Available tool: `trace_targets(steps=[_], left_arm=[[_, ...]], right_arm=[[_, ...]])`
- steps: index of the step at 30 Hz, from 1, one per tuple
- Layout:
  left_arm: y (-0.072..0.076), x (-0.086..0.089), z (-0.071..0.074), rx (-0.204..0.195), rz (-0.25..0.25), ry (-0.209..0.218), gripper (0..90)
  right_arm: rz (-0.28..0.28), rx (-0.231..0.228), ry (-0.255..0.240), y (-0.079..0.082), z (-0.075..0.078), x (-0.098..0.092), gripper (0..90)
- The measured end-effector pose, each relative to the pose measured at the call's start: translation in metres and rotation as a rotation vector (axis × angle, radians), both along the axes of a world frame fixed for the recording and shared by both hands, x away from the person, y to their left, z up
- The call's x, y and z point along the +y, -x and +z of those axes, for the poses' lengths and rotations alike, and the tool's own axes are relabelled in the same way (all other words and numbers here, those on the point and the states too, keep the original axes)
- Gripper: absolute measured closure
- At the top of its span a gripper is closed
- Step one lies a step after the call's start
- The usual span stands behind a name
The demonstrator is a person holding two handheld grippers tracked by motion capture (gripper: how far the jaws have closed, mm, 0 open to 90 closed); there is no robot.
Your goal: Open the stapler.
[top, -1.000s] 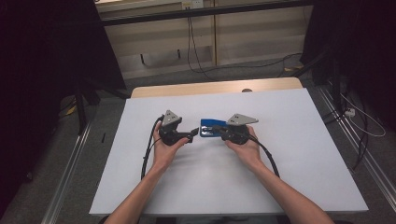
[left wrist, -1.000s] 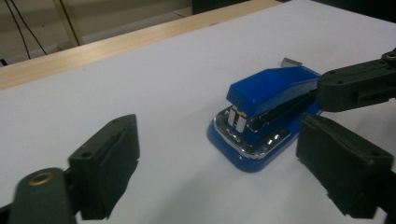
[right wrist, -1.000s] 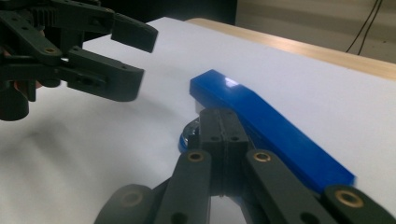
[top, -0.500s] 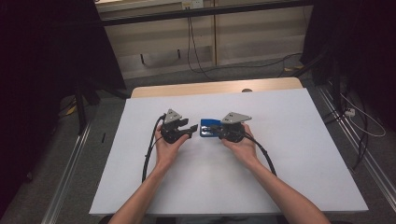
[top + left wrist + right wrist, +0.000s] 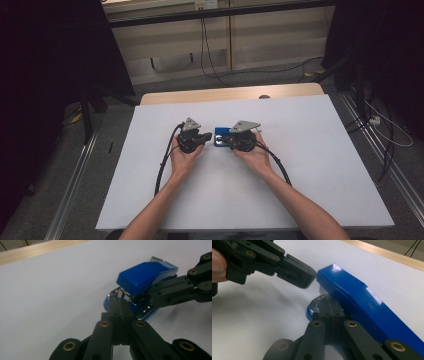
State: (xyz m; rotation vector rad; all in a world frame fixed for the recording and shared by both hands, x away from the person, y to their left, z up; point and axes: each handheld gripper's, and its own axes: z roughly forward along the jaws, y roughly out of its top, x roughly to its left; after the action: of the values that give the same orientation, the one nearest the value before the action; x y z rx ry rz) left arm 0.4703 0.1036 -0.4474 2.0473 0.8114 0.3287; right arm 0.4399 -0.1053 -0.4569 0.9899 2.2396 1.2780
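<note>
A blue stapler (image 5: 220, 133) lies on the white table (image 5: 310, 175) between my two grippers. My left gripper (image 5: 208, 139) points right at the stapler's front end. Its jaws have just been closing and now stand together, tips (image 5: 120, 305) against the stapler's (image 5: 147, 275) silver nose, with nothing visible between them. My right gripper (image 5: 226, 143) points left from the other side. It is shut, its joined tips (image 5: 329, 305) lying on the metal base under the blue top (image 5: 362, 297). The left gripper (image 5: 309, 279) hangs just off the top's front corner.
A wooden strip (image 5: 225, 94) runs along the table's far edge. A black cable (image 5: 164, 162) trails from the left gripper and another (image 5: 277, 165) from the right toward the near side. Cables and dark stands surround the table on the floor.
The left gripper's jaws have come together at the stapler's front end. Both hands have edged slightly closer to each other; the stapler stays between them.
</note>
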Motion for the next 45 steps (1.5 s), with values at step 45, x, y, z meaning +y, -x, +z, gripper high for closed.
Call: trace_targets(steps=[45], left_arm=[[-0.001,-0.009,0.014,-0.041,-0.001,0.08,90.0]], right_arm=[[0.01,0.006,0.05,-0.002,-0.001,0.008,90.0]])
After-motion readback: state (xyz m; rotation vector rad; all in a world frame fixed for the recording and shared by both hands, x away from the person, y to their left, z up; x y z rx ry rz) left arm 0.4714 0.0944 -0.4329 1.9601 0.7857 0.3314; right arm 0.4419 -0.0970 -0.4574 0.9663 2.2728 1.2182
